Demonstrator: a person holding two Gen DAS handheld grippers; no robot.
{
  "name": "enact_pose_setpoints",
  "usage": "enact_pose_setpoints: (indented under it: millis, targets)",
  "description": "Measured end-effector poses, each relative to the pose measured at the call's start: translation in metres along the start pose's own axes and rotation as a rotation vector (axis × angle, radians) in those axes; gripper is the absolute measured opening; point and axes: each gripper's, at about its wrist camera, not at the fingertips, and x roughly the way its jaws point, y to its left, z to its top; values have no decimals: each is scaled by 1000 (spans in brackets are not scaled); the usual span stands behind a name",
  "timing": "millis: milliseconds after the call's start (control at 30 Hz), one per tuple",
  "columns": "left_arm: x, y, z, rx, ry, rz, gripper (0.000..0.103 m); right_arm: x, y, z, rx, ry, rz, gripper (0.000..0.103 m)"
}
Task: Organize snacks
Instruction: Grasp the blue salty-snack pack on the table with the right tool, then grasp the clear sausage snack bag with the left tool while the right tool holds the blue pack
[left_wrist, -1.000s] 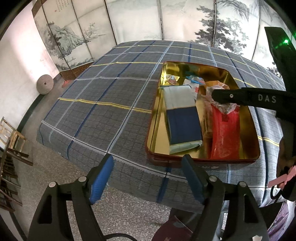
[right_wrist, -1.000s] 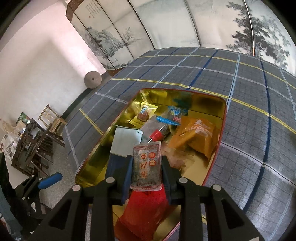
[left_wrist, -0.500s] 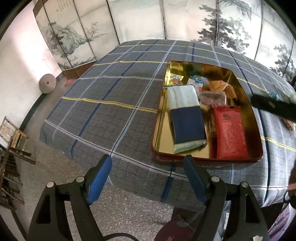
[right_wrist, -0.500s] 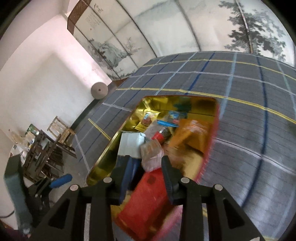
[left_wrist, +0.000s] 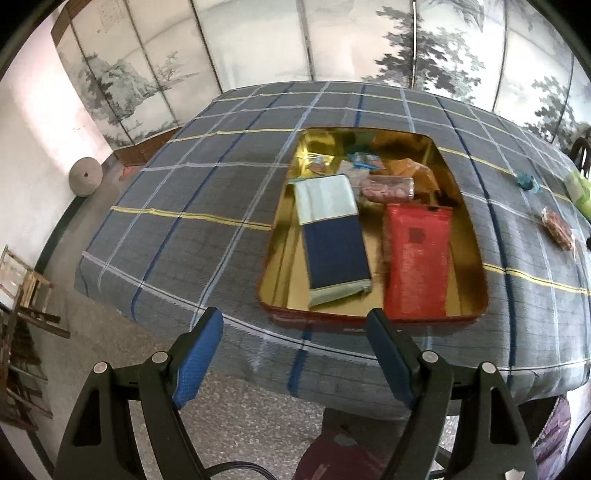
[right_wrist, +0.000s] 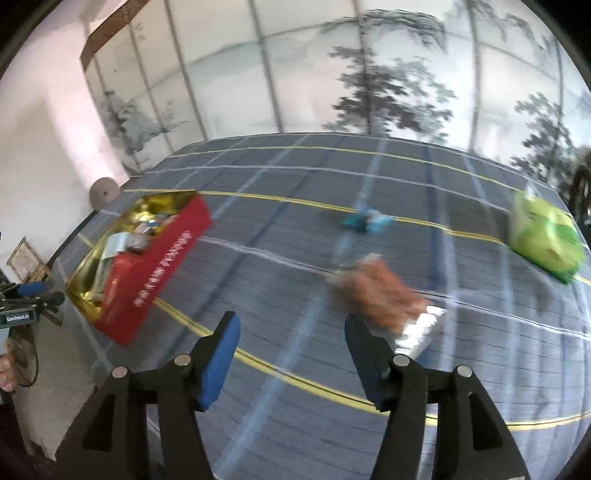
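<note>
A red tin with a gold inside (left_wrist: 476, 254) stands on the plaid tablecloth; it also shows in the right wrist view (right_wrist: 162, 273). It holds a blue-and-white pack (left_wrist: 332, 240), a red pack (left_wrist: 417, 266), a clear pack of brown snack (left_wrist: 388, 186) and small sweets. My left gripper (left_wrist: 295, 325) is open and empty, off the table's near edge. My right gripper (right_wrist: 291, 328) is open and empty above the cloth. A brown snack pack (right_wrist: 384, 291) lies just past its right finger. A teal sweet (right_wrist: 364, 221) and a green bag (right_wrist: 543, 240) lie farther off.
The table (left_wrist: 192, 192) is covered in grey plaid cloth. A painted folding screen (left_wrist: 295, 40) stands behind it. Wooden chairs (left_wrist: 22, 295) and a round stone (left_wrist: 85, 176) are on the floor at the left. The loose snacks also show at the right edge of the left wrist view (left_wrist: 557, 229).
My right gripper let go of the clear brown snack pack in the tin, opened, and swung right to the loose snacks. It has left the left wrist view.
</note>
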Motion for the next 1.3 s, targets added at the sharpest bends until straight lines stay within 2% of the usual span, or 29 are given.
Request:
enact_pose_setpoints:
  millis: [133, 233, 300, 433, 600, 767, 833, 933, 1000, 1100, 1200, 1300]
  targets:
    - [-2, -12, 4, 18, 11, -16, 77, -5, -27, 19, 36, -23, 30, 61]
    - [-6, -18, 6, 39, 0, -8, 77, 7, -27, 42, -33, -20, 36, 67]
    - [-9, -20, 7, 48, -8, -3, 78, 29, -25, 64, -119, 27, 23, 68]
    - [-8, -23, 13, 34, 12, -57, 78, 68, -24, 93, -219, 93, 15, 68]
    - [-13, -39, 26, 52, 6, -105, 78, 113, -29, 108, -307, 161, -25, 68]
    - [-7, -60, 40, 72, 29, -130, 80, 150, -40, 117, -343, 216, -16, 68]
    - [-4, -71, 44, 86, 40, -128, 80, 162, -45, 113, -328, 273, 8, 39]
    - [-4, -90, 49, 123, 25, -129, 80, 151, -46, 107, -306, 256, 2, 38]
    - [-6, -106, 52, 158, 21, -152, 80, 121, -54, 100, -258, 181, -1, 38]
    - [-5, -134, 60, 196, 52, -253, 80, 77, -71, 74, -184, 99, -16, 38]
    - [-3, -169, 71, 236, 93, -360, 80, 35, -111, 27, -84, 55, -137, 38]
    - [4, -206, 87, 249, 164, -480, 80, 7, -152, -5, 35, 40, -186, 38]
